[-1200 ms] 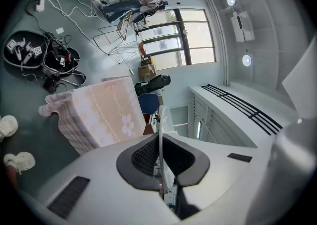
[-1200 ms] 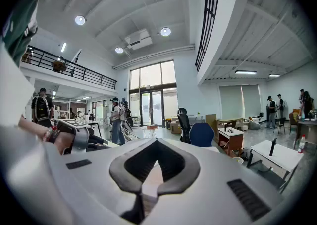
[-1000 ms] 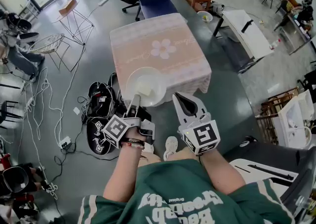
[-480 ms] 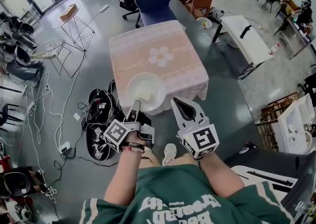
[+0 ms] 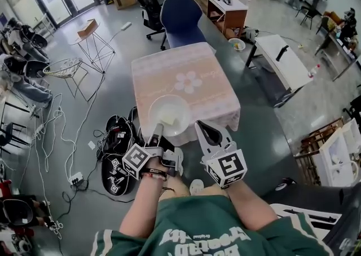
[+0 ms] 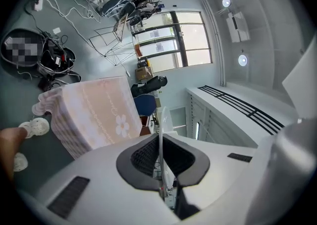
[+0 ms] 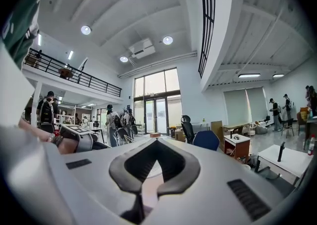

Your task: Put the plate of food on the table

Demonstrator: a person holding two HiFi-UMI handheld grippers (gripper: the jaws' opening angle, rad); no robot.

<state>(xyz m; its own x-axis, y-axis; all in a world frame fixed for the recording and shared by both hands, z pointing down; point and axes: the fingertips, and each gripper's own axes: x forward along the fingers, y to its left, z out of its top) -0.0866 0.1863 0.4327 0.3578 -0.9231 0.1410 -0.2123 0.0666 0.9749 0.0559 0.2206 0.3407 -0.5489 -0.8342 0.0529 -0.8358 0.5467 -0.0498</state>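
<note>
A white plate with a pale piece of food on it hangs over the front left edge of the pink-clothed table. My left gripper is shut on the plate's near rim. In the left gripper view that rim shows edge-on as a thin white line between the dark pads of the left gripper, with the table to the left. My right gripper is just right of the plate, shut and empty. In its own view the right gripper has its pads closed to a point.
A blue chair stands behind the table. Black bags and cables lie on the floor to the table's left. A white desk is at the right, a wire stool at the far left.
The head view has tipped up, so the table and plate sit lower in the picture. Both grippers and the plate keep their places at the table's front edge.
</note>
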